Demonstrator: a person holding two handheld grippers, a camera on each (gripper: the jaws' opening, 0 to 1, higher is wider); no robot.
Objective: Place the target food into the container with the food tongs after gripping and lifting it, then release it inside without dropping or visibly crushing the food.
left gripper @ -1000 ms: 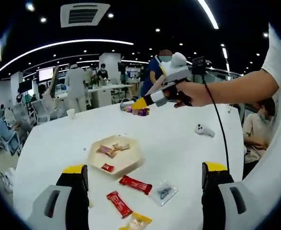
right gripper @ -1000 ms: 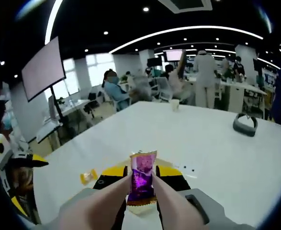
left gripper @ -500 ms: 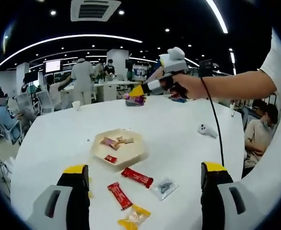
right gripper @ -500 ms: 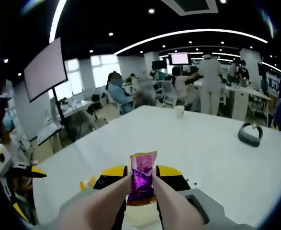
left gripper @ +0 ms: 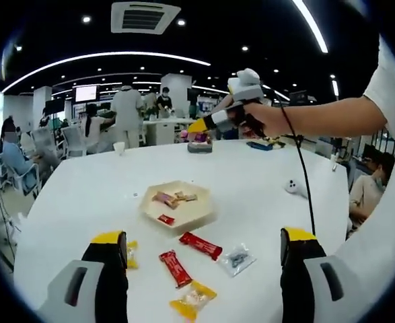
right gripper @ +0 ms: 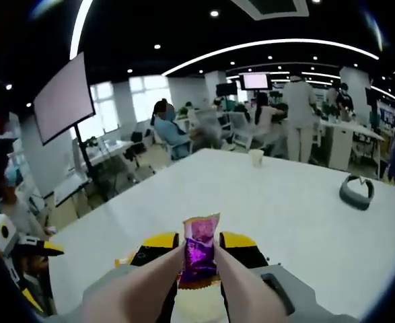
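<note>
Already the grip-and-lift part looks done: the right claw (right gripper: pixel 198 259) is clamped on a purple-wrapped candy (right gripper: pixel 200 247), held upright between its tong-like pads and carried high above the white surface (right gripper: pixel 305 208). In the left gripper view the same claw, held in a person's hand (left gripper: pixel 261 121), hangs over the far part of the surface with the purple piece at its tip, well apart from the container (left gripper: pixel 177 205). That container, a pale hexagonal tray, sits near the middle of the surface and already holds a few small wrapped sweets. Still lying loose on the surface toward the near edge are two red bars (left gripper: pixel 200 245), a clear packet (left gripper: pixel 237 258) and a yellow packet (left gripper: pixel 192 299). The left claw (left gripper: pixel 204 279) stands wide open and empty, its jaws rising on either side of these loose pieces. What remains, by my reading, is bringing the candy down over the tray and letting go inside; the wrapper shows no visible crushing.
</note>
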